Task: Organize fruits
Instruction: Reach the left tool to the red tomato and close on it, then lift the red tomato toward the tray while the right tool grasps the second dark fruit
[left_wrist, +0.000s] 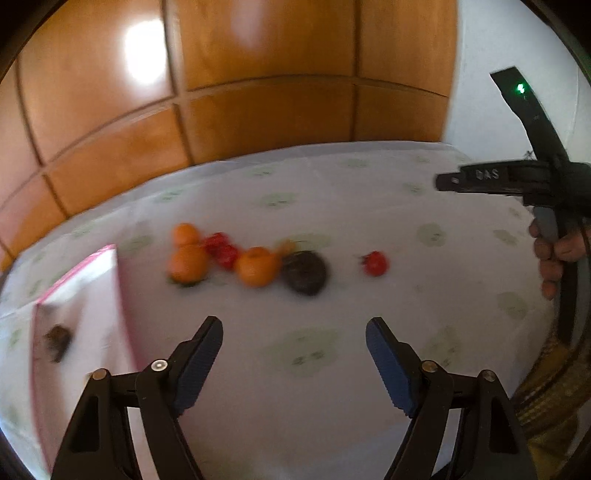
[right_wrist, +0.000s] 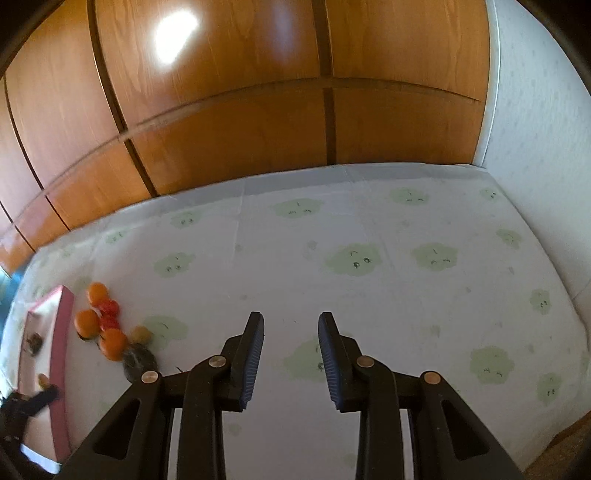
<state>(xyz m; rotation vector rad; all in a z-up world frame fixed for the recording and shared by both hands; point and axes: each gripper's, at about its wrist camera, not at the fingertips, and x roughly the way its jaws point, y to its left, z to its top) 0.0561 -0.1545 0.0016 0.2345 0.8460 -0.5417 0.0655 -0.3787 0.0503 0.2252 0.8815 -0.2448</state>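
Note:
Fruits lie in a row on the white tablecloth (left_wrist: 332, 206): three oranges (left_wrist: 256, 266), red fruits (left_wrist: 221, 251), a dark round fruit (left_wrist: 305, 272) and a lone red fruit (left_wrist: 375, 263). My left gripper (left_wrist: 294, 334) is open and empty, in front of them. A pink-rimmed tray (left_wrist: 92, 295) at left holds a dark fruit (left_wrist: 57, 341). My right gripper (right_wrist: 291, 326) is open and empty over bare cloth; the fruit pile (right_wrist: 110, 332) and tray (right_wrist: 61, 332) sit at its far left. The right gripper also shows in the left wrist view (left_wrist: 448, 182).
A wooden panelled wall (right_wrist: 258, 92) stands behind the table. A white wall (right_wrist: 535, 110) bounds the right side. The cloth has pale green prints (right_wrist: 354, 260). A woven chair edge (left_wrist: 546, 398) shows at lower right in the left wrist view.

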